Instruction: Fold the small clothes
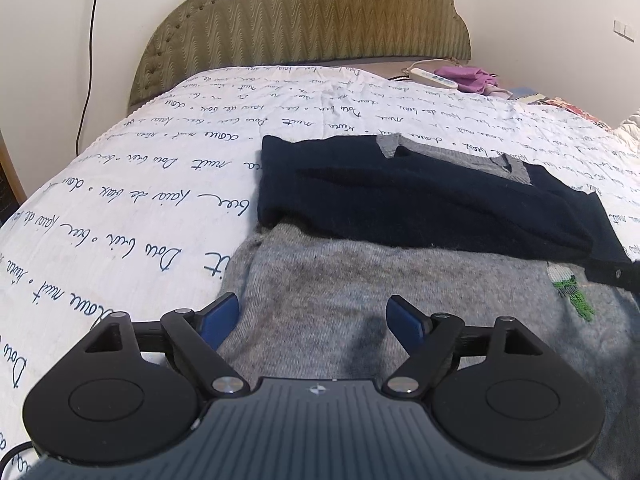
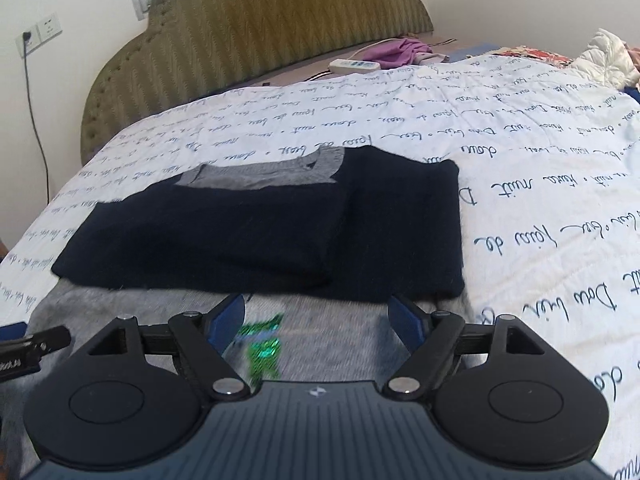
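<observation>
**Sweater part-folded on the bed, both tongs wide and holding nothing**

On the bed, left edge first: a dark cable (image 1: 86, 92) hangs down the cream wall beside the olive quilted headboard (image 1: 304, 16). In the right wrist view a wall socket (image 2: 40, 34) sits left of that same headboard, cord plugged in.

White bedspread (image 1: 132, 184) printed with blue cursive script covers the mattress. The left gripper (image 1: 312, 316) hovers low over the near grey body of the sweater (image 1: 360, 280); blue pads spread wide, nothing between them but knit below. Whether the tips touch the fabric cannot be told.

Sweater lies centre, flat on the bedspread. Its navy sleeves and upper part (image 2: 260, 224) are folded across in overlapping panels, with the grey neckline (image 2: 272, 170) at the far edge. Grey lower body runs toward the cameras. A small green embroidered motif (image 2: 262, 350) sits on the grey part, blurred in the right wrist view, just ahead of the right gripper (image 2: 316, 316).

Right gripper: jaws wide apart, empty, above the grey hem area, navy fold just beyond the fingertips. A black tip of the other tool shows at that view's left edge.

Far right, near the headboard: a white remote-like controller (image 1: 434, 78), a purple garment (image 1: 468, 76) beside it, then crumpled white bedding (image 2: 608, 58) and patterned cloth at the edge.
</observation>
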Available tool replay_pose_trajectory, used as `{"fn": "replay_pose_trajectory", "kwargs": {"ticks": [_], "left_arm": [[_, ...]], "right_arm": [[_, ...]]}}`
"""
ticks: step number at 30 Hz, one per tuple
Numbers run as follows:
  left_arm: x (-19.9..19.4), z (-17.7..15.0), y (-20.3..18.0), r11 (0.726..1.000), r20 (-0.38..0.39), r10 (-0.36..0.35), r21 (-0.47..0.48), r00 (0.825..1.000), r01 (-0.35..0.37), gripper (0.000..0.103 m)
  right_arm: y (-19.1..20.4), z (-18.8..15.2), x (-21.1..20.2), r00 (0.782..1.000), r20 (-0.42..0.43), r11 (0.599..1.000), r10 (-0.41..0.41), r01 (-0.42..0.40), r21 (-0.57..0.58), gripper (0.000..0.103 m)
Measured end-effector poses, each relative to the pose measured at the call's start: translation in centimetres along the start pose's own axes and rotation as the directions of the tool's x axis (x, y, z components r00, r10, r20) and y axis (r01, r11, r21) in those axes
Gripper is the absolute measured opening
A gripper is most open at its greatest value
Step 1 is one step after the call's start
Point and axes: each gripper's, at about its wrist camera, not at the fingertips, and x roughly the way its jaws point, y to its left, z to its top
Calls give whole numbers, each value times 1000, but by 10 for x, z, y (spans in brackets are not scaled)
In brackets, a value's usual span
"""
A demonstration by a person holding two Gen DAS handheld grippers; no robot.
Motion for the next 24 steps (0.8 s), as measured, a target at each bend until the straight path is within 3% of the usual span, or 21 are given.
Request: {"fn": "replay_pose_trajectory", "kwargs": {"ticks": [3, 17, 24], "left_arm": [[0, 1, 0, 1000, 0, 0, 0, 1000, 0, 84], [-19, -29, -11, 1000, -23, -21, 16, 1000, 21, 87], [-19, -46, -18, 998, 9, 22, 53, 1000, -22, 95]], "right_arm": [[6, -8, -5, 1000, -9, 1000, 2, -2, -26, 85], [24, -46, -22, 999, -28, 997, 19, -21, -70, 87], [30, -61, -19, 1000, 2, 995, -15, 15, -103, 96]]}}
